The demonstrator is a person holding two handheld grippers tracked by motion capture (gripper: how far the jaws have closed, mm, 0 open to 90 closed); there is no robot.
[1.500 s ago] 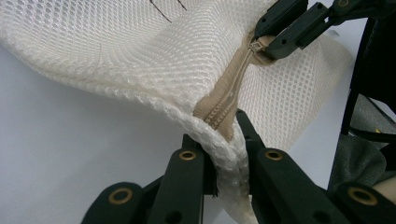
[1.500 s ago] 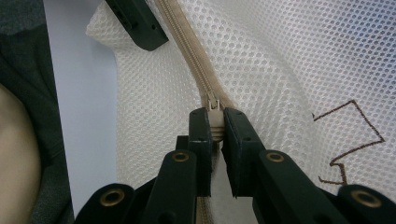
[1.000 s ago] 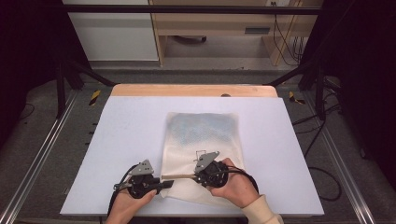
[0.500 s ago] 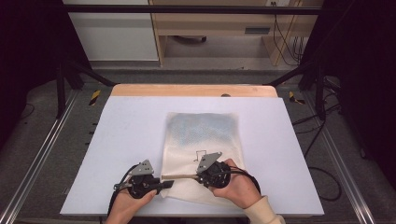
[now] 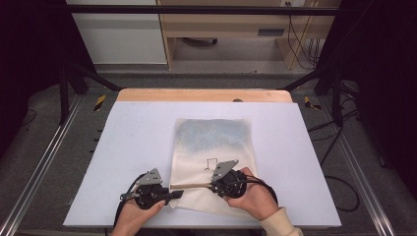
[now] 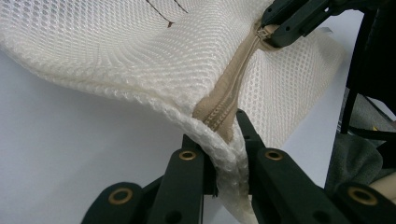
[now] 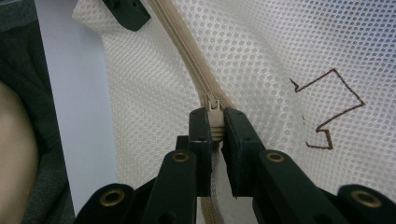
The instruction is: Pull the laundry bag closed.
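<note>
A cream mesh laundry bag (image 5: 214, 147) lies flat on the pale table, with a blue item inside its far half and a brown arrow mark (image 7: 327, 109) stitched on it. A beige zipper (image 5: 192, 185) runs along its near part. My left gripper (image 6: 227, 140) is shut on the bag's corner (image 6: 219, 154) at the zipper's end, near the table's front edge (image 5: 174, 192). My right gripper (image 7: 215, 122) is shut on the zipper's pull tab (image 7: 214, 114), a short way along the zipper from the left one. The zipper is drawn taut between them.
The pale table top (image 5: 128, 147) has a wooden strip (image 5: 204, 95) along its far edge. Metal rails (image 5: 44, 162) flank both sides. Cables (image 5: 339, 182) lie on the floor at the right. A wooden shelf unit (image 5: 231, 29) stands behind the table.
</note>
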